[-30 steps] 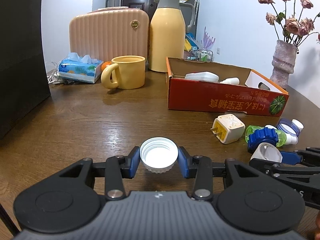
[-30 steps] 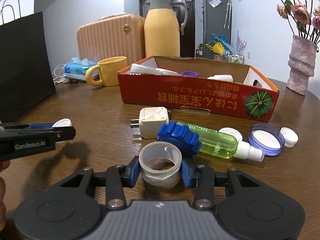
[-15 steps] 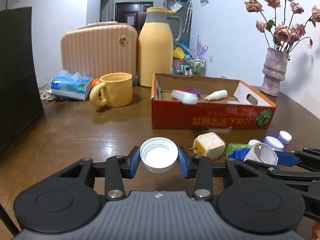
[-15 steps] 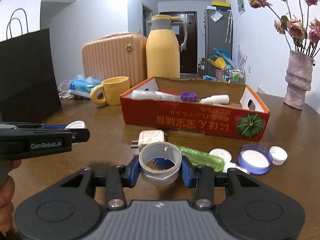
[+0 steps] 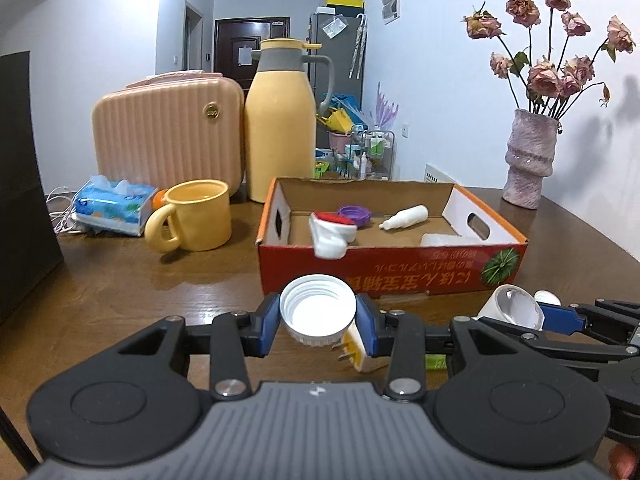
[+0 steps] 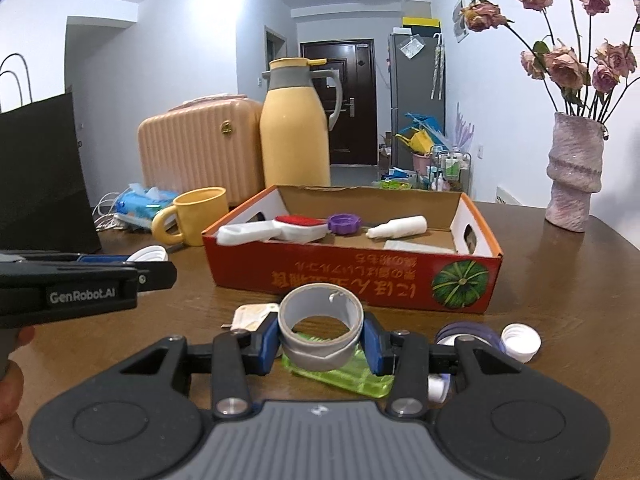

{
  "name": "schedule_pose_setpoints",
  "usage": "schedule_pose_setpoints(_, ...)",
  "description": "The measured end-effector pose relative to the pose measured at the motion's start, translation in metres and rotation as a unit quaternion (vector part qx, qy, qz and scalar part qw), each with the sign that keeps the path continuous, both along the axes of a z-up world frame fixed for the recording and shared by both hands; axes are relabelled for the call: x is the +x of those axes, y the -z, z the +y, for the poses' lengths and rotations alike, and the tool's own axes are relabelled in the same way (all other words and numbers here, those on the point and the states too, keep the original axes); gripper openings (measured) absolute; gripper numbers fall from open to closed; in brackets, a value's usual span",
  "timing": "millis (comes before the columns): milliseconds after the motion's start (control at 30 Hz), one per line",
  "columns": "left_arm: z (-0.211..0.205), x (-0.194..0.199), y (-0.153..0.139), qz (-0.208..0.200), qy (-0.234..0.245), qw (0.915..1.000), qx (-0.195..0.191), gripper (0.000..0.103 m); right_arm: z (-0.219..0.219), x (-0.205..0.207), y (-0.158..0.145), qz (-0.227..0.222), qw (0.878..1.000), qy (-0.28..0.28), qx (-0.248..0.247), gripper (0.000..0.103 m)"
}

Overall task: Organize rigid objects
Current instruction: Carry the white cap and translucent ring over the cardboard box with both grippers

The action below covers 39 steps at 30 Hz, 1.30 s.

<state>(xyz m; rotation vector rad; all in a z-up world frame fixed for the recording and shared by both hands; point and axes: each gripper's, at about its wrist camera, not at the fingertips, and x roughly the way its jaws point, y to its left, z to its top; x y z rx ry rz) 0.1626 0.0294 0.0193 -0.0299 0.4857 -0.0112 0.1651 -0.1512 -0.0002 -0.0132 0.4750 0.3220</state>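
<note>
The left gripper [image 5: 318,317] pinches a white screw cap [image 5: 318,312], raised before the near wall of the red cardboard box [image 5: 400,270]. To its right, the right gripper [image 6: 321,336] grips a grey tape roll [image 6: 321,330] above a green spray bottle [image 6: 340,372] and a white plug adapter [image 6: 251,316]. Bare wooden table [image 5: 120,280] lies open to the left; the box stands open-topped.

Both wrist views low, near table – facing shared red box [image 5: 392,276] [image 6: 360,280].
</note>
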Motion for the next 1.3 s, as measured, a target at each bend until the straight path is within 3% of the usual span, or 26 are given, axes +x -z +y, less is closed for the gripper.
schedule_pose_setpoints(733,-0.041,0.063,-0.022,-0.017,0.021,0.9996,0.013,0.041,-0.030,0.064,-0.024,-0.033,0.999,0.036,0.001,0.042)
schedule_pose_setpoints(1300,-0.043,0.128,-0.021,-0.018,0.004,0.9998,0.002,0.041,-0.034,0.132,-0.024,-0.039,0.998,0.057,-0.007,0.042)
